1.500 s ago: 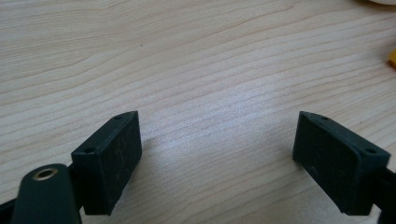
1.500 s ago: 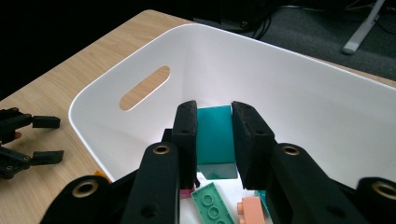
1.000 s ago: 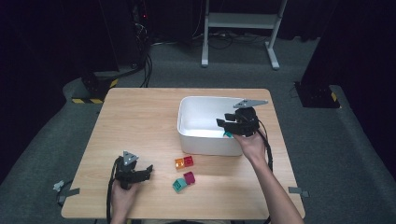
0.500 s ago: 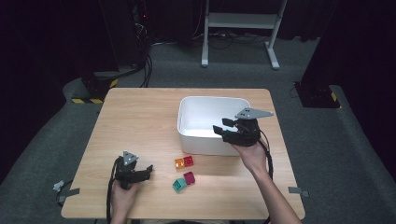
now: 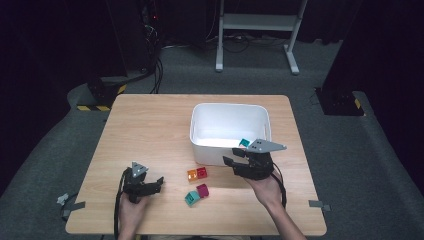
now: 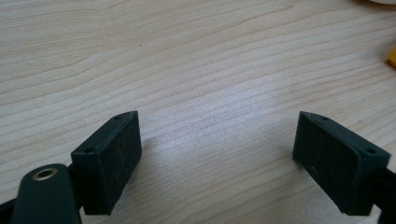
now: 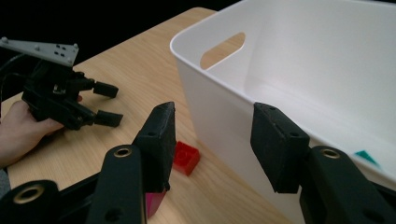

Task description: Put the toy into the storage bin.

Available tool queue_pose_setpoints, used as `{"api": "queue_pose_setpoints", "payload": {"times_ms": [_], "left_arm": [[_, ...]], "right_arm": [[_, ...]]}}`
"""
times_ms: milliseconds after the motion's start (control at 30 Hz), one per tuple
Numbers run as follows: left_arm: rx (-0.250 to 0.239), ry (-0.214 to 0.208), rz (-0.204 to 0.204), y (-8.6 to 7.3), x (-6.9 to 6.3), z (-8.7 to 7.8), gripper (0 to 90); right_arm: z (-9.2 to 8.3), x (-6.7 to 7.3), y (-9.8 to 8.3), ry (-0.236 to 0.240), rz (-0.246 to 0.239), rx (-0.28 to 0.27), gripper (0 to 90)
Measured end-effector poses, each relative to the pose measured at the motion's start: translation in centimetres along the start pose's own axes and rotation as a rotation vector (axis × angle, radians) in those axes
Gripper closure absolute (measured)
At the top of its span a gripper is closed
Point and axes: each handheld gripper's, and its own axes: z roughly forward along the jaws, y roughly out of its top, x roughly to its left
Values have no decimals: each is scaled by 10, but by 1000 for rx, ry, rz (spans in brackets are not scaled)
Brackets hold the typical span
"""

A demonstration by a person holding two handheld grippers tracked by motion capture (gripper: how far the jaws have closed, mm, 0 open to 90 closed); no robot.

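A white bin [image 5: 200, 131] stands on the wooden table, and a teal block [image 5: 244, 143] lies inside it near the front wall. My right gripper [image 5: 231, 165] hovers open and empty just in front of that wall, pointing left. In the right gripper view its pads [image 7: 161, 135] stand apart before the bin's outer wall [image 7: 219, 116], with the teal block [image 7: 366, 156] beyond the rim. Orange [image 5: 192, 175], red [image 5: 202, 172], magenta [image 5: 203, 190] and teal [image 5: 192, 198] blocks lie between the grippers. My left gripper [image 5: 158, 183] rests open on bare wood at the front left.
The red block [image 7: 187, 157] and the magenta block [image 7: 154, 203] lie low beside my right jaws. The left gripper [image 7: 105, 103] and its hand are farther off. An orange edge [image 6: 391, 58] peeks in at the right of the left gripper view. The table's left half is bare wood.
My right gripper has drawn back from above the bin toward the person and sunk lower, in front of the bin's near wall. The left gripper has stayed put.
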Motion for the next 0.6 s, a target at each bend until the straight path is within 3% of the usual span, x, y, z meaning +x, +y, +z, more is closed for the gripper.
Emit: {"api": "queue_pose_setpoints", "payload": {"times_ms": [267, 600], "left_arm": [[1, 0, 1, 0, 0, 0, 155], [0, 0, 0, 0, 0, 0, 155]], "right_arm": [[6, 0, -25, -7, 38, 12, 502], [23, 10, -47, -9, 43, 50, 496]]}}
